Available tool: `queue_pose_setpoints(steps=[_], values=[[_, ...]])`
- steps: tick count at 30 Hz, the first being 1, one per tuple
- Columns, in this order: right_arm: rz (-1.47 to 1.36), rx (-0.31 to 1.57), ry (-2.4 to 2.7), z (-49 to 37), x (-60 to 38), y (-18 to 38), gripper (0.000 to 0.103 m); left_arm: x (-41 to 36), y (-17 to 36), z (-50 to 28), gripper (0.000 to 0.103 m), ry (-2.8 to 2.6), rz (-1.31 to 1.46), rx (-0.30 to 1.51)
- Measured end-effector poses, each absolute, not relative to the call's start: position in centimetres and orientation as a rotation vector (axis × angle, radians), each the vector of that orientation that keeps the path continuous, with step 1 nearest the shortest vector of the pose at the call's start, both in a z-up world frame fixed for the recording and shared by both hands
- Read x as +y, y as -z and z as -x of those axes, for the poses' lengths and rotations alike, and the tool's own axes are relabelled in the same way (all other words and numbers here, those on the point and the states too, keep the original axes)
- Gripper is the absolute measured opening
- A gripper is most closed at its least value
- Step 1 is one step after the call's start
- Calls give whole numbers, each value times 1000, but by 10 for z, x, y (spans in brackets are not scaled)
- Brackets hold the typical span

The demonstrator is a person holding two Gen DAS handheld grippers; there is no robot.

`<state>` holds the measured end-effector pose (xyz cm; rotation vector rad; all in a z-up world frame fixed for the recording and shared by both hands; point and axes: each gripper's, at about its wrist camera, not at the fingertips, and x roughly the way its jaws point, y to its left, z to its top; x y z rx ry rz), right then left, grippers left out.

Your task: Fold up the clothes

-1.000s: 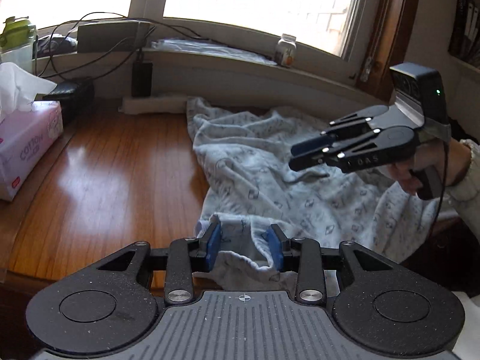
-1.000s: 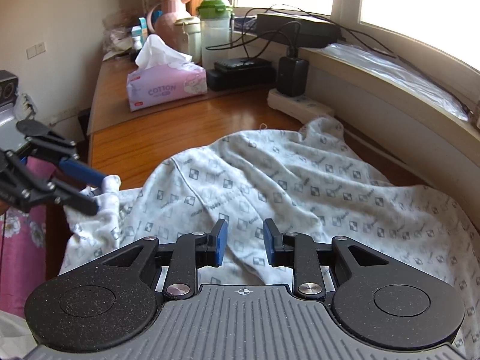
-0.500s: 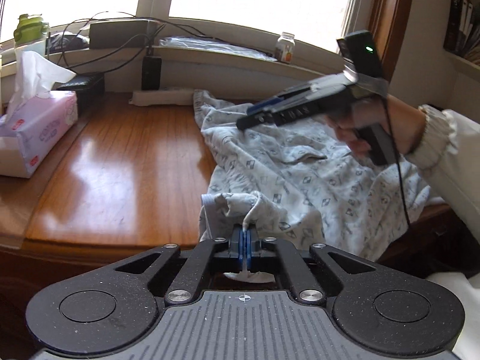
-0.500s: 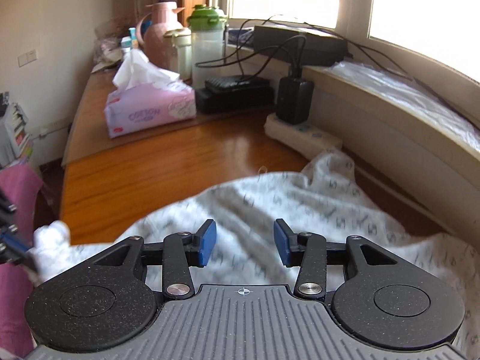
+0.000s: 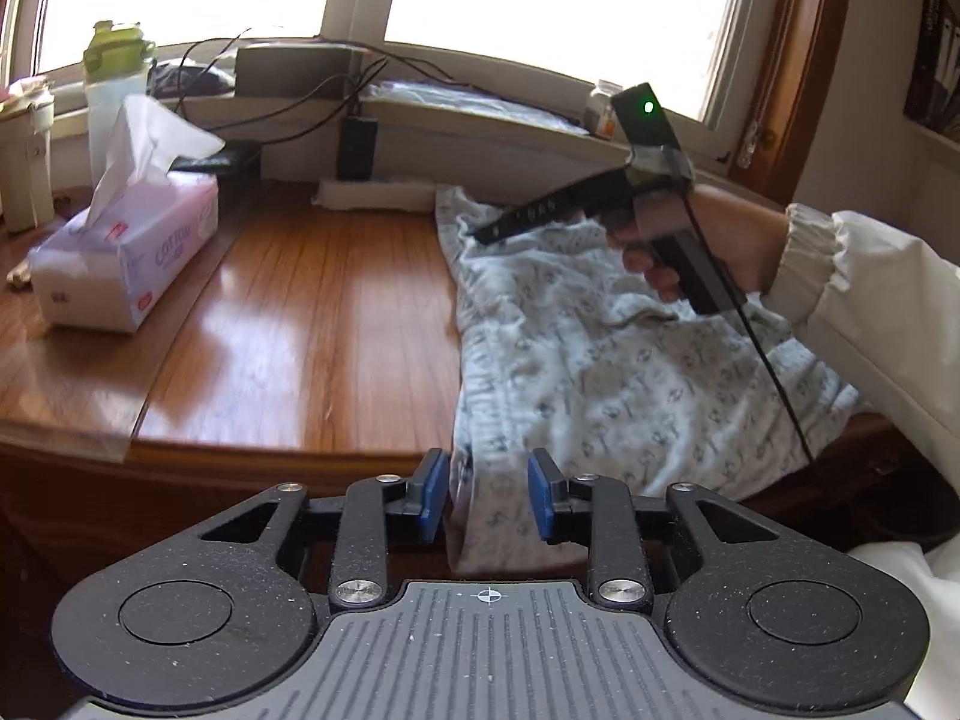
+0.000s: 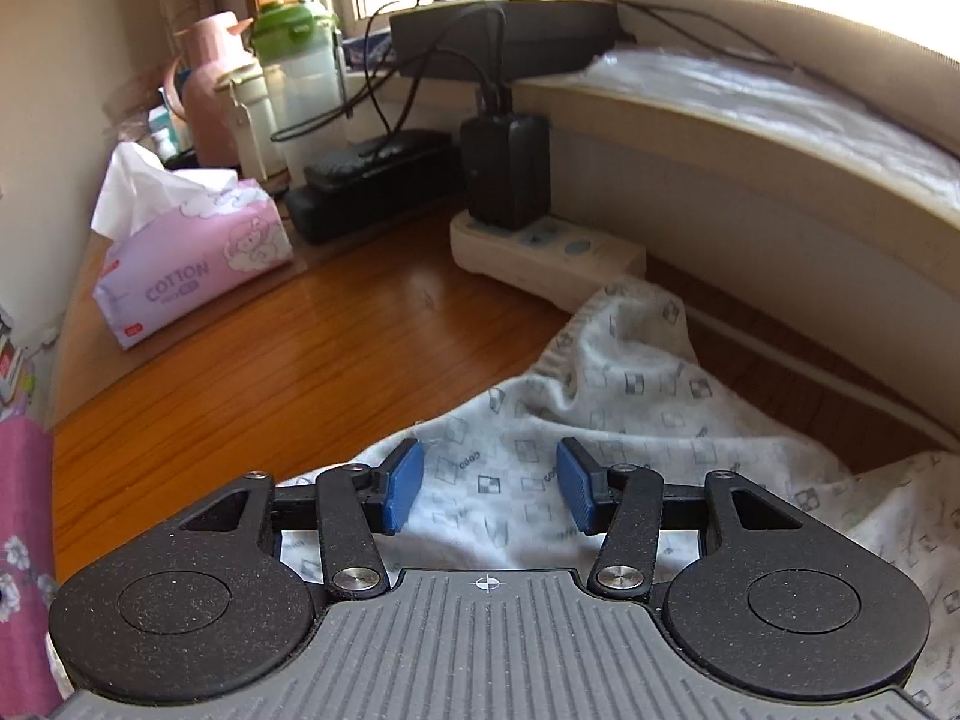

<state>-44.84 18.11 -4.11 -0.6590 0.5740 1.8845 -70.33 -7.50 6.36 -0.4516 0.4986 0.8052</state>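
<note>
Left wrist view: the left tool [image 5: 487, 501] is opening, a hanging edge of the patterned garment [image 5: 600, 360] between its unpressed pads at the bench [image 5: 288, 324] front.

Right wrist view: the right tool [image 6: 489, 483] hovers, opening wider, over the garment's far corner. Spreading seems underway; next needs a corner grasp.

My left claw [image 5: 489, 498] has blue pads on black arms, and so does my right claw [image 6: 489, 483]. The garment [image 5: 600, 360] under them is pale grey-white, printed with small dark squares. Left of the garment, the table [image 5: 288, 312] is glossy reddish-brown wood. Farther left sits a pink and lilac tissue pack [image 6: 192, 264]; behind it, a green-lidded bottle [image 6: 300, 72] and a pink jug [image 6: 210, 84].
</note>
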Motion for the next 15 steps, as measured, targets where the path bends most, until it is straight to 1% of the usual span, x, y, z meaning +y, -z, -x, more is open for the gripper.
queue_pose_setpoints(steps=[2,3,5,7,12,14,15], values=[[674,553,-1881,444,176,45,4,-63,-66,694,36,-800,437,495],[655,534,-1868,437,171,41,2,-57,-66,689,36,-797,429,494],[607,500,-1837,420,160,34,2,-41,-68,678,36,-792,410,497],[572,515,-1819,402,153,28,2,-22,-69,666,36,-795,400,492],[653,501,-1786,392,150,36,2,33,-74,636,36,-815,409,457],[685,502,-1788,392,150,39,4,49,-75,623,37,-803,401,458],[653,482,-1784,392,149,36,6,55,-75,617,37,-804,398,463]])
